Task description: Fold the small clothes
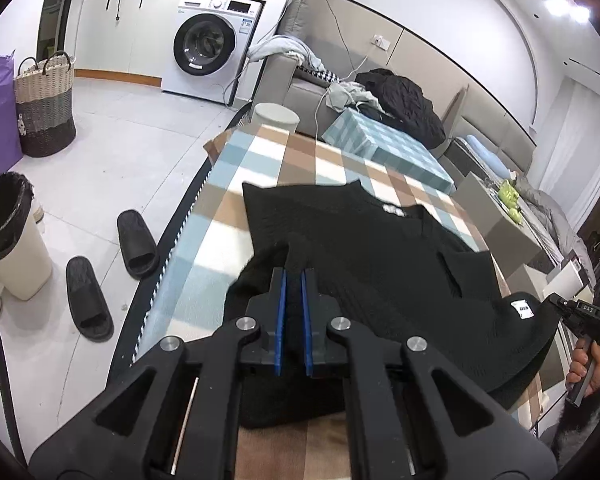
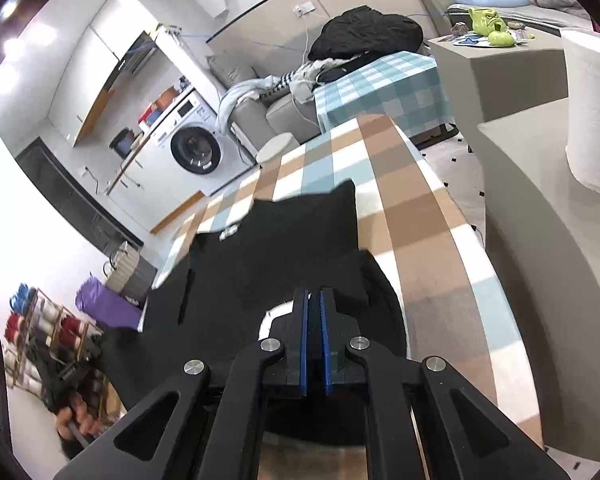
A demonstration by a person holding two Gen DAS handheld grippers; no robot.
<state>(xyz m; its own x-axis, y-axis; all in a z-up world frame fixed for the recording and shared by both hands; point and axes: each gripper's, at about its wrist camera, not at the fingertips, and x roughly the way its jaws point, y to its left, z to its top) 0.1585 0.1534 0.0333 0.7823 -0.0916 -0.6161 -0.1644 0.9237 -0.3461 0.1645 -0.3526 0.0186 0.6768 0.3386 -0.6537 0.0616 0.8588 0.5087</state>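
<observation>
A black knit garment (image 1: 364, 240) lies on the checked tablecloth (image 1: 236, 184), neck label toward the far side. My left gripper (image 1: 294, 276) is shut on the garment's near left hem, which is lifted and bunched between the blue pads. My right gripper (image 2: 314, 296) is shut on the garment's (image 2: 276, 248) near right hem, raised off the checked tablecloth (image 2: 412, 216). The right gripper also shows at the right edge of the left wrist view (image 1: 580, 316), next to a white care label (image 1: 522, 309).
A folded blue checked cloth (image 1: 384, 140) and a white round stool (image 1: 275, 117) sit past the table's far end. A sofa with piled clothes (image 1: 396, 100) is behind. Black slippers (image 1: 112, 272), a bin (image 1: 8, 232) and baskets (image 1: 46, 104) stand on the floor at left.
</observation>
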